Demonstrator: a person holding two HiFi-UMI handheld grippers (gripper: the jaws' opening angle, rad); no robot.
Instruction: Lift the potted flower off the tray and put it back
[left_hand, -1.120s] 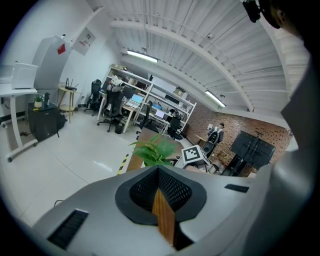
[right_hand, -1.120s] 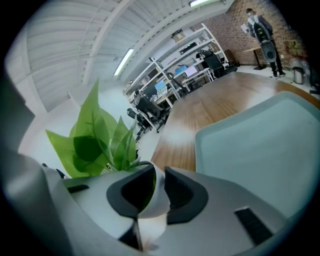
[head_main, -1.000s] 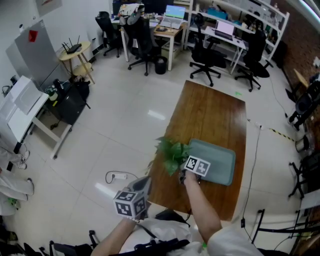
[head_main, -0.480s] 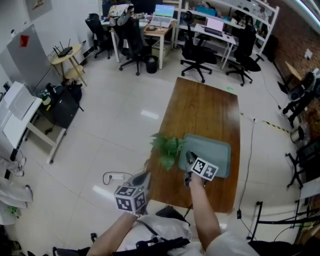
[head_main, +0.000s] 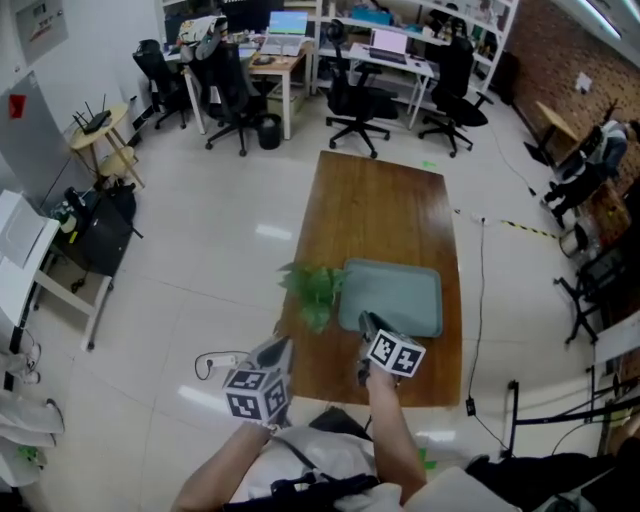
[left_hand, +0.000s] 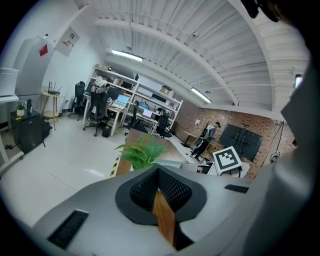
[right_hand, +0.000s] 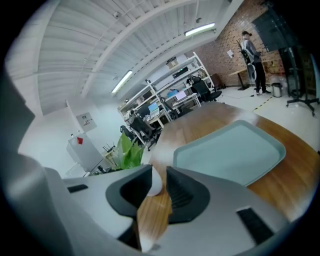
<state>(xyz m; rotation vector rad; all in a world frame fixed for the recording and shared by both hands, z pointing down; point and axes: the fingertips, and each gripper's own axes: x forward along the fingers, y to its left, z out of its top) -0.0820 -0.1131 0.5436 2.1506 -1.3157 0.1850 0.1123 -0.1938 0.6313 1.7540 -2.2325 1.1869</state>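
The right gripper (head_main: 368, 326) has drawn back, jaws slightly apart and empty — the green-leaved potted flower (head_main: 312, 288) stands on the brown wooden surface (head_main: 385, 205) just beside the grey-green plastic tray (head_main: 400, 300), awaiting its return. The left gripper (head_main: 276, 352) idles, jaws together.

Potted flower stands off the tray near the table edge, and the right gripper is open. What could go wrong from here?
1. The potted flower stands at the table's left edge with its leaves overhanging. A sideways nudge could tip it off.
2. In the right gripper view the white pot sits towards the left jaw, so the right gripper may shove it rather than clamp it.
3. The tray rim could catch the pot.
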